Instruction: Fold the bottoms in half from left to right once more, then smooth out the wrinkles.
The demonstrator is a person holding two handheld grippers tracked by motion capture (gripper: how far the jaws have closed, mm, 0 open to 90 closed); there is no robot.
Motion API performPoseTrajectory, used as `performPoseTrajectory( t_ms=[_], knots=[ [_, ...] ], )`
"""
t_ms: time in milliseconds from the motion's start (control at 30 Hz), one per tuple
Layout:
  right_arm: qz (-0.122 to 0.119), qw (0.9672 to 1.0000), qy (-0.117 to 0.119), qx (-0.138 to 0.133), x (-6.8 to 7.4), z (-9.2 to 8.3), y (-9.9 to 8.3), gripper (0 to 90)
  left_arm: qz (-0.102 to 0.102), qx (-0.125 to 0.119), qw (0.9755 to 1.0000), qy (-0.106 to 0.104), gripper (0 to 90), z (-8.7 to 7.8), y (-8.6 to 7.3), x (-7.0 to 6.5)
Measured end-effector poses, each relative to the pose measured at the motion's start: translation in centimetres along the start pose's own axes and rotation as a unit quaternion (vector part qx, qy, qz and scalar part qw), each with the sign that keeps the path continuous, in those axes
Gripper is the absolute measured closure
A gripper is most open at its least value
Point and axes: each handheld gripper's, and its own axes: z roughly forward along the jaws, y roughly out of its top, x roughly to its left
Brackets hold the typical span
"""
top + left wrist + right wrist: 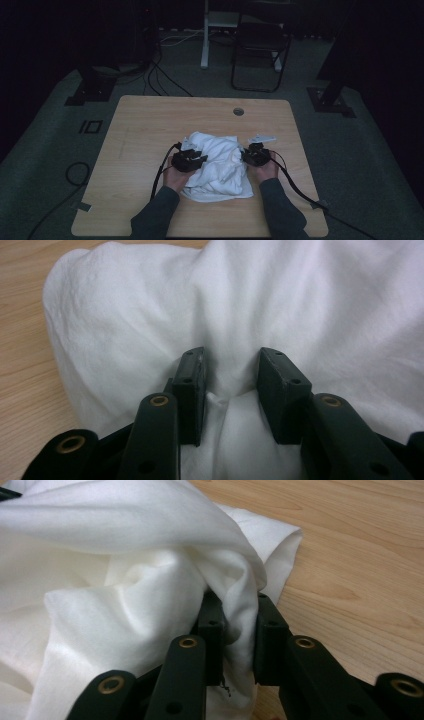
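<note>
White cloth (218, 167) bunched up mid-table (150, 120), toward the near edge, wedged between both grippers. Left gripper (231, 385) dug into the cloth's left side, jaws part spread with a ridge of fabric bulging between, pads not clearly biting yet. Right gripper (239, 635) at the cloth's right edge, jaws pinching a thin fold, grip looking kinda loose. Biggest risk imo: lifting now and losing that right fold, since so little fabric sits in there. Could also grab 2 layers on the left and drag the whole pile instead of 1 edge.
</note>
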Motion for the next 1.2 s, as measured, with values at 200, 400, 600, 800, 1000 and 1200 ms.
performPoseTrajectory(
  t_ms=[200,400,600,800,1000,1200],
  knots=[
    [-0.004,0.9998,-0.019,-0.007,0.1,-1.8,0.2,60.1,0.014,0.002,0.9996,0.026,65.3,0.1,-0.1,-0.7],
    [-0.012,0.9982,-0.024,-0.055,0.7,-5.7,1.1,55.2,0.008,0.004,0.9995,0.029,65.3,0.1,-0.1,-0.8],
    [-0.038,0.9962,0.01,-0.077,2.6,-7.4,1.7,67.9,0.003,-0.001,0.9996,0.027,65.2,0.0,-0.1,-0.8],
    [-0.05,0.9969,0.02,-0.058,4.0,-5.6,1.7,53.7,-0.002,-0.007,0.9997,0.024,64.9,-0.2,-0.2,-0.7],
    [-0.049,0.9983,-0.008,-0.03,3.9,-4.4,1.2,84.3,-0.003,-0.009,0.9997,0.024,64.8,-0.3,-0.3,-0.7],
    [-0.02,0.9978,-0.035,-0.053,1.5,-7.1,0.3,85.6,-0.001,-0.008,0.9997,0.023,64.9,-0.4,-0.4,-0.6]
  ],
)
